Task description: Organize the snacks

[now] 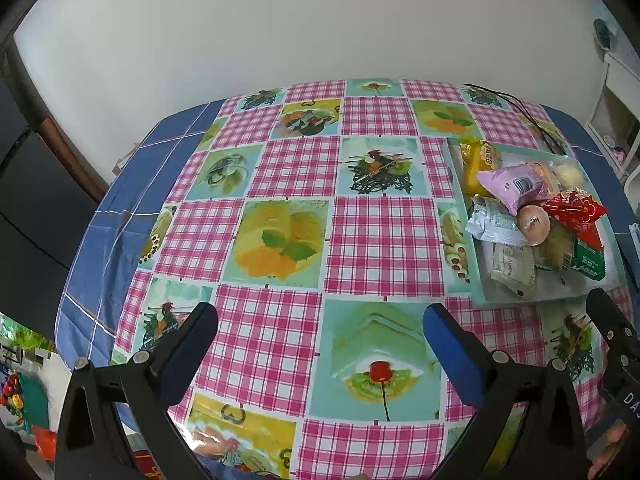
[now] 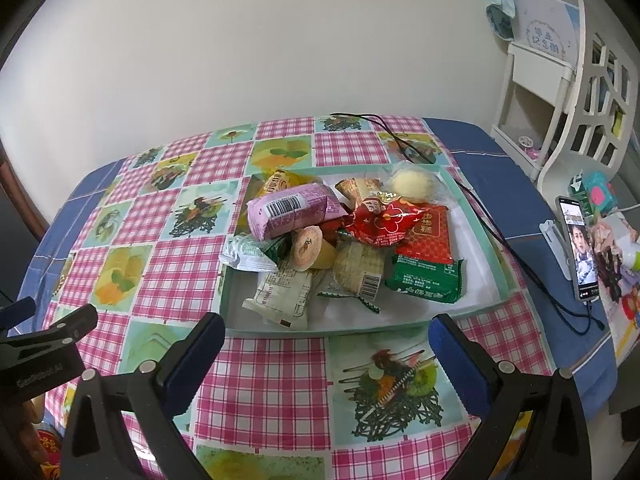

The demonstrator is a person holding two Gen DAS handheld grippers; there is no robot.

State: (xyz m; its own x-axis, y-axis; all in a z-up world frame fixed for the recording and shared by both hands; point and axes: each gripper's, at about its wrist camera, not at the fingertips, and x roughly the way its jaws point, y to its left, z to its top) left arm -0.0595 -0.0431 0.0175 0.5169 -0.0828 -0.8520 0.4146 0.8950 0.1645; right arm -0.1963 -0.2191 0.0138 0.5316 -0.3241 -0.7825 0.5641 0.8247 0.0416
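Pink-checked tablecloth (image 1: 280,216) covers the table beside a white wall (image 1: 280,32).

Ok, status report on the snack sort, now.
Left gripper open, empty, over bare tablecloth. Right gripper open, empty, just short of the box. Snacks heaped in it, unsorted. Black cable trails along box's right side.

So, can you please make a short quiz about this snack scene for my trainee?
1. True or false: the right tool holds a snack.
2. Which packet lies on top of the pile in the shallow box: A) pink barcoded packet, B) green packet?
3. Fill in: the phone stands to the ___ of the box.

Key: 1 false, both tools are open, left tool too; 2 A; 3 right.
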